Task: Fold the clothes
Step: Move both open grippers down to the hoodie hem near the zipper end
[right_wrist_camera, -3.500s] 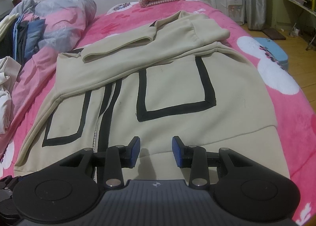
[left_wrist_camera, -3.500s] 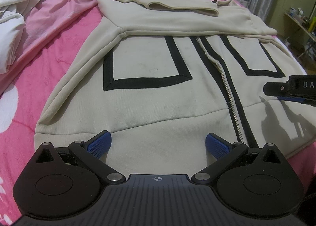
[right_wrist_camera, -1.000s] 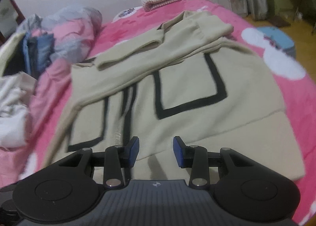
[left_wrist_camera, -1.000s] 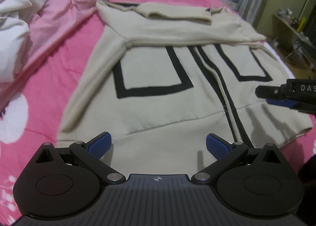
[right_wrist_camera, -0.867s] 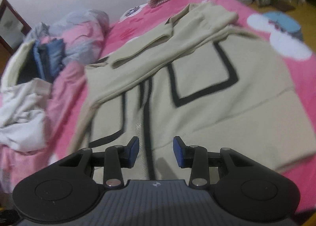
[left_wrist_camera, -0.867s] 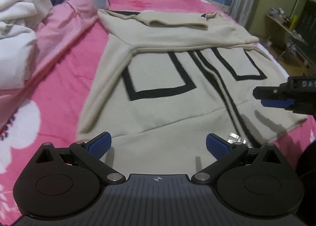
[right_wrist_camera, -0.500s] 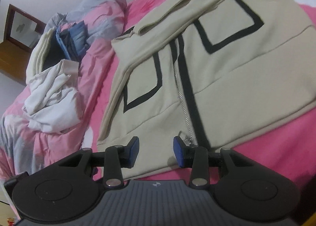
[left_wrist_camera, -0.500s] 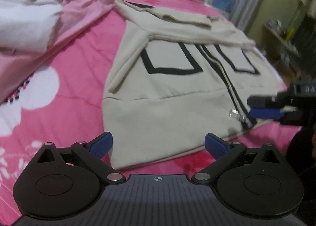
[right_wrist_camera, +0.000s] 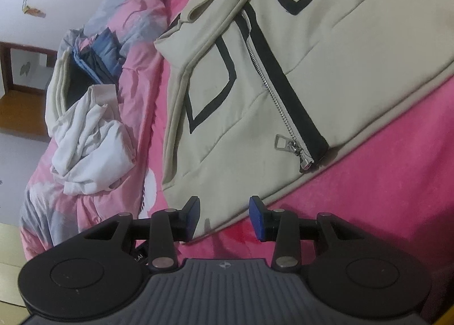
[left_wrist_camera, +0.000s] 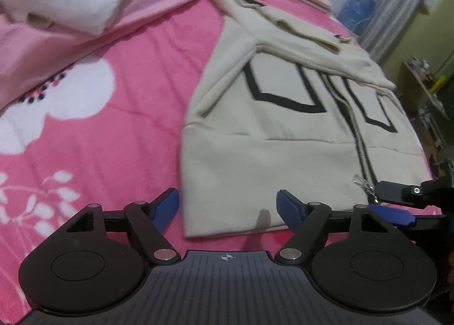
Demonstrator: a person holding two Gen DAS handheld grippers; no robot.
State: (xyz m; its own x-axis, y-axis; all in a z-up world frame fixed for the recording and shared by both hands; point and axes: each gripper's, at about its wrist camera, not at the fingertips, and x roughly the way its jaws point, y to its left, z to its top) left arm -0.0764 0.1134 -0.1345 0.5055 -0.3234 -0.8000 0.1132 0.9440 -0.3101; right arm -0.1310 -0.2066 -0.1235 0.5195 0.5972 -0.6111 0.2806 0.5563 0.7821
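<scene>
A: Two grippers are at the hem, nothing lifted yet. From the left wrist: the left gripper (left_wrist_camera: 227,206) is closing, its blue pads astride the near left corner of the beige jacket (left_wrist_camera: 272,154), not yet pressing on it.

B: How far along?

A: The sleeves lie folded across the chest; I judge the body fold is still to come. Left of the tool lies bare pink blanket (left_wrist_camera: 93,137), plenty of room. The right gripper (left_wrist_camera: 397,206) sits close on its right, by the zipper pull (left_wrist_camera: 366,183).

B: And the right wrist view?

A: The right gripper (right_wrist_camera: 224,218) stands partly open with the hem's edge between its pads, untouched. Pink blanket is clear to its right; a white heap (right_wrist_camera: 90,137) lies well off to its left.
</scene>
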